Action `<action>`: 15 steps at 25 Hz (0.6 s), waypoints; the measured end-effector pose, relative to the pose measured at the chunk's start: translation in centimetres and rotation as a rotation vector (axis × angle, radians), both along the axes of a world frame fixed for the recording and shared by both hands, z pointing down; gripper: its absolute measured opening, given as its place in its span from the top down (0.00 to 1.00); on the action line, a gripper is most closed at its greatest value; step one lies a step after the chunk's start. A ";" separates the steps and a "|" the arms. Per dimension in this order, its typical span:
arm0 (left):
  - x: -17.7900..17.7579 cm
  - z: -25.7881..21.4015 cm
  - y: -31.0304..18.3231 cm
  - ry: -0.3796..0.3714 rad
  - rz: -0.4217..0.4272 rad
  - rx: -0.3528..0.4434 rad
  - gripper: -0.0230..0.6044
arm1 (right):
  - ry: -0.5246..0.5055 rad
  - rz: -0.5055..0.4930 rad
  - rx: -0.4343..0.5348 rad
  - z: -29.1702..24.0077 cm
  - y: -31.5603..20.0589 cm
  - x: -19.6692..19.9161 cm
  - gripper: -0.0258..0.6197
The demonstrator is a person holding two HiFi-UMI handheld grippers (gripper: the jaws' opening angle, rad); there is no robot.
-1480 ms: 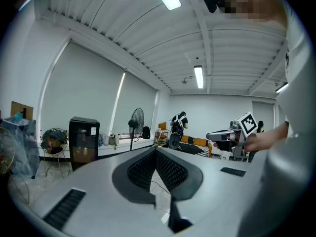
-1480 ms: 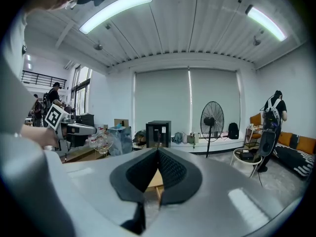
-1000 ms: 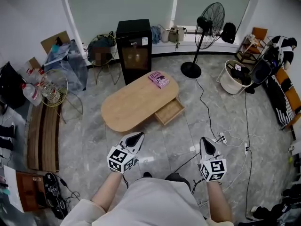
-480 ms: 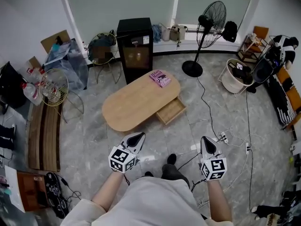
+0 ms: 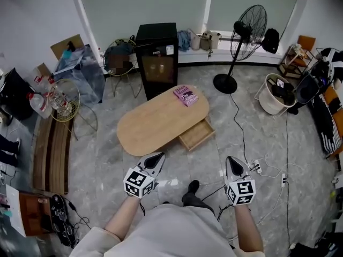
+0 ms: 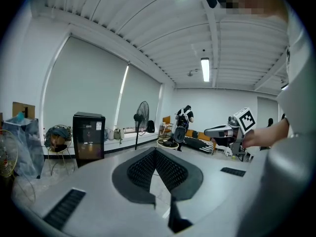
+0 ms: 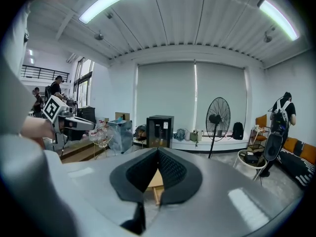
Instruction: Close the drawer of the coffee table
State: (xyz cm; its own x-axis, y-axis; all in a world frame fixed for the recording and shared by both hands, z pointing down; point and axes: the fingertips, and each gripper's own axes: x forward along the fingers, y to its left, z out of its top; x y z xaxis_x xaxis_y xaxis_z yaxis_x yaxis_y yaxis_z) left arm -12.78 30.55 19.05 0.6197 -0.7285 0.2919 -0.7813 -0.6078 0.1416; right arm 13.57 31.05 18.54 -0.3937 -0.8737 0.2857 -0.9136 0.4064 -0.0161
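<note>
Before the drawer [image 5: 196, 135], left gripper [image 5: 156, 158] and right gripper [image 5: 232, 163] stand nearer.

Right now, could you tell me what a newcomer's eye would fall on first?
The oval coffee table stands mid-floor, its drawer pulled open on the right side. A pink book lies on its far end, and the left gripper and right gripper, both shut, hover short of it.

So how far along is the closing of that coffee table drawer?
Nothing looks done yet: the drawer stands pulled out from the side of the coffee table. In hand is only the lead-up: the left gripper and right gripper are both shut, empty, and held over the floor short of the table. Left to do: reach the drawer front and push it in flush.
</note>
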 end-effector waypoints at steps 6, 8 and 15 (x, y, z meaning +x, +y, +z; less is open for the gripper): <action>2.5 0.9 -5.4 0.004 -0.022 -0.010 0.96 | 0.004 -0.041 -0.014 1.0 -6.1 1.8 0.94; 3.8 1.2 -7.1 0.002 -0.030 -0.012 0.96 | 0.010 -0.059 -0.020 1.4 -7.8 2.7 0.94; 8.2 1.3 -12.4 -0.039 -0.046 0.011 0.96 | 0.010 -0.110 -0.029 2.2 -13.0 6.0 0.94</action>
State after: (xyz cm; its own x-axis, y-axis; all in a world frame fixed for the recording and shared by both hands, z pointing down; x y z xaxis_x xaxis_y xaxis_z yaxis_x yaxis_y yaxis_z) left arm -4.62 18.12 20.36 0.5734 -0.7595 0.3072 -0.8135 -0.5722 0.1038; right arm 19.56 18.03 20.76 -0.4840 -0.8165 0.3148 -0.8634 0.5041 -0.0199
